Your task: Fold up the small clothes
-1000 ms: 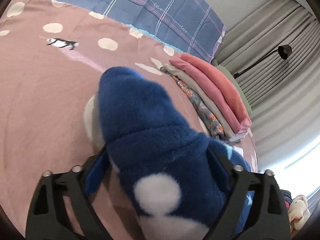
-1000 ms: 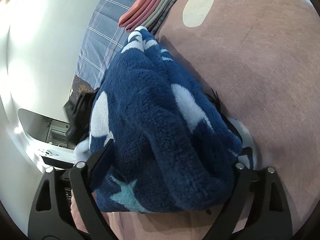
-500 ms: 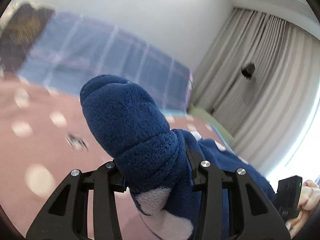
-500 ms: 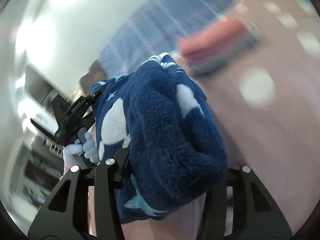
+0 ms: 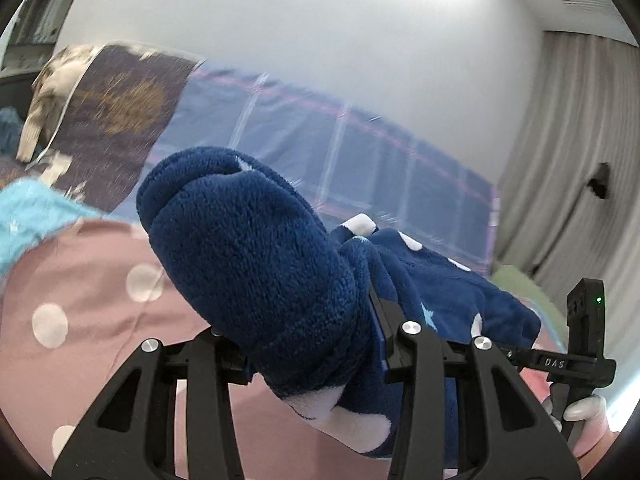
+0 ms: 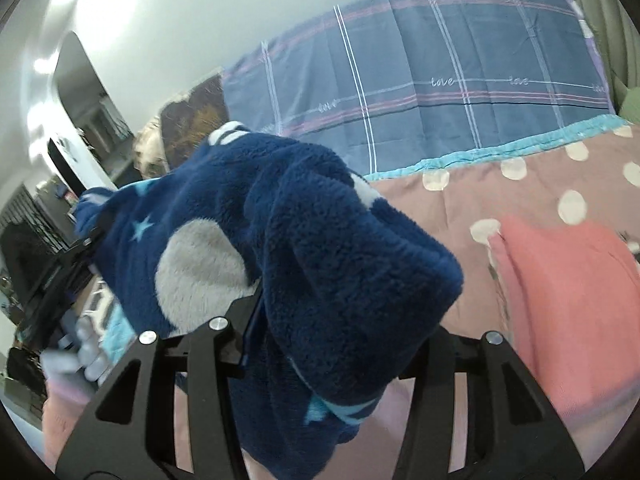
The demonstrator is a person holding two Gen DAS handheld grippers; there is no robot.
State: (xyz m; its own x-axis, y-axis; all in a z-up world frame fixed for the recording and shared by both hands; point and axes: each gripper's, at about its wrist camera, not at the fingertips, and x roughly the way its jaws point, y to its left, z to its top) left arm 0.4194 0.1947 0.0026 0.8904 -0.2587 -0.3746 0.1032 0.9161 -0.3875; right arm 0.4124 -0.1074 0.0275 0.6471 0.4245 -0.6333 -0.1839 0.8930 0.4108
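A bed (image 6: 500,200) in a pink dotted sheet carries a plaid pillow (image 6: 440,76) and what seems folded pink clothes (image 6: 572,288).

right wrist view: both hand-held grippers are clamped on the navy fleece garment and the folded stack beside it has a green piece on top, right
Not quite. In the right wrist view the top of the folded stack is pink, not green. The rest holds: the right hand-held gripper and the left hand-held gripper are each clamped on the navy fleece garment.
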